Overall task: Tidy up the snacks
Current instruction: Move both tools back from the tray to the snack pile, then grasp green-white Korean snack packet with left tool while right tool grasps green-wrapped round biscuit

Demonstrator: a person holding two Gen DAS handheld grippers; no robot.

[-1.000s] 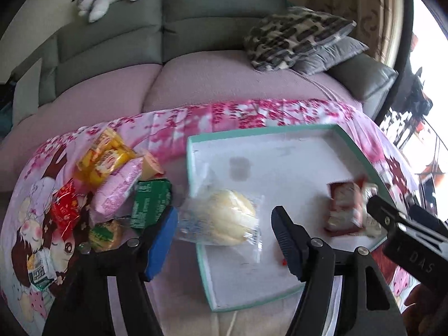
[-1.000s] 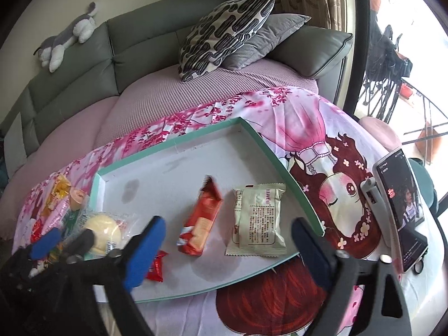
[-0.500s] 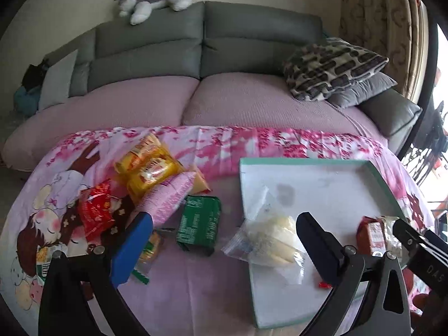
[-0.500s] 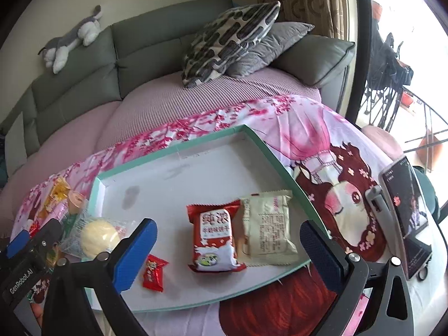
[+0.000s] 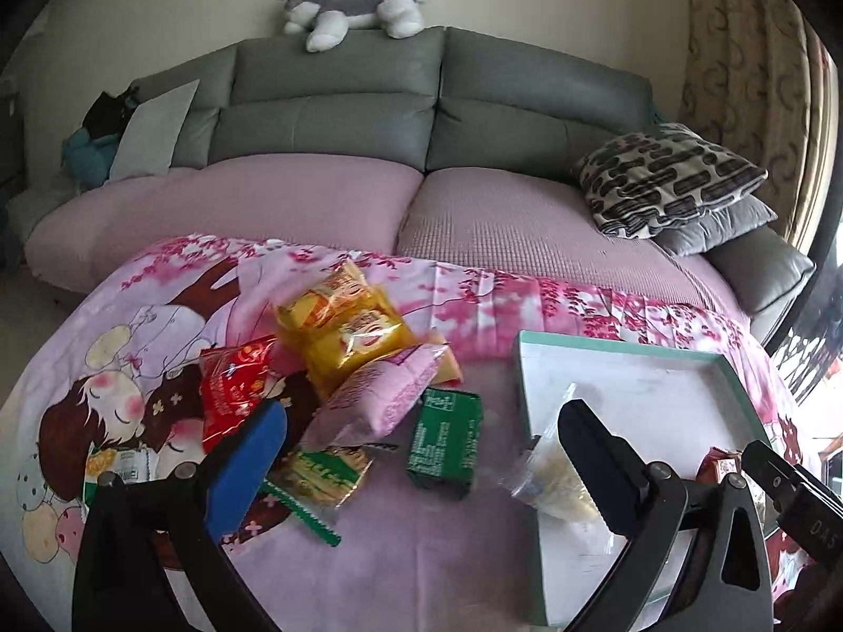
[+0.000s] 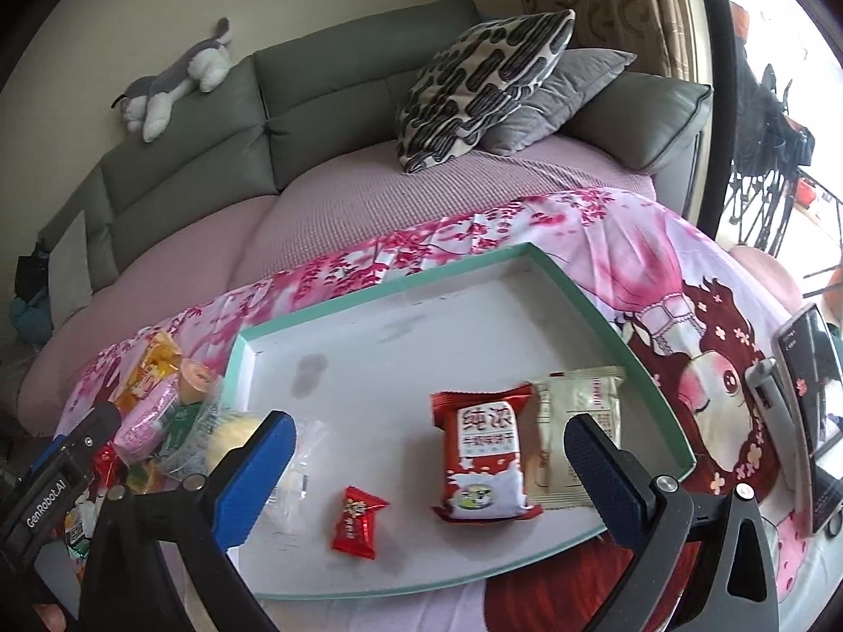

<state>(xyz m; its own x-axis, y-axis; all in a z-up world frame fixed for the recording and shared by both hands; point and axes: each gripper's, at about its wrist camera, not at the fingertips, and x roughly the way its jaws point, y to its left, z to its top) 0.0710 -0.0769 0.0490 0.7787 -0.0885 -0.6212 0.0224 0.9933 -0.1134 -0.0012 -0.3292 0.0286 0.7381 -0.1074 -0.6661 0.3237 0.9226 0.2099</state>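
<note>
A teal-rimmed white tray (image 6: 411,284) holds a red-and-white snack pack (image 6: 482,458), a cream pack (image 6: 579,416), a small red candy (image 6: 355,521) and a clear-wrapped bun (image 6: 237,437). The tray's rim also shows in the left wrist view (image 5: 621,343), with the bun (image 5: 553,479) at its left edge. Left of the tray lies a pile: yellow packs (image 5: 342,321), a pink pack (image 5: 379,395), a red pack (image 5: 232,384), a green box (image 5: 445,437) and a green-striped wafer pack (image 5: 321,474). My left gripper (image 5: 421,453) is open over the pile. My right gripper (image 6: 429,453) is open above the tray.
The table has a pink cartoon cloth (image 5: 158,316). A phone on a stand (image 6: 811,411) stands at the right edge. Behind is a grey-and-pink sofa (image 5: 337,105) with cushions (image 6: 484,89) and a plush dog (image 5: 353,8).
My left gripper has swung left, away from the bun in the tray and toward the snack pile. The red-and-white pack now lies flat in the tray. My right gripper has drawn back slightly.
</note>
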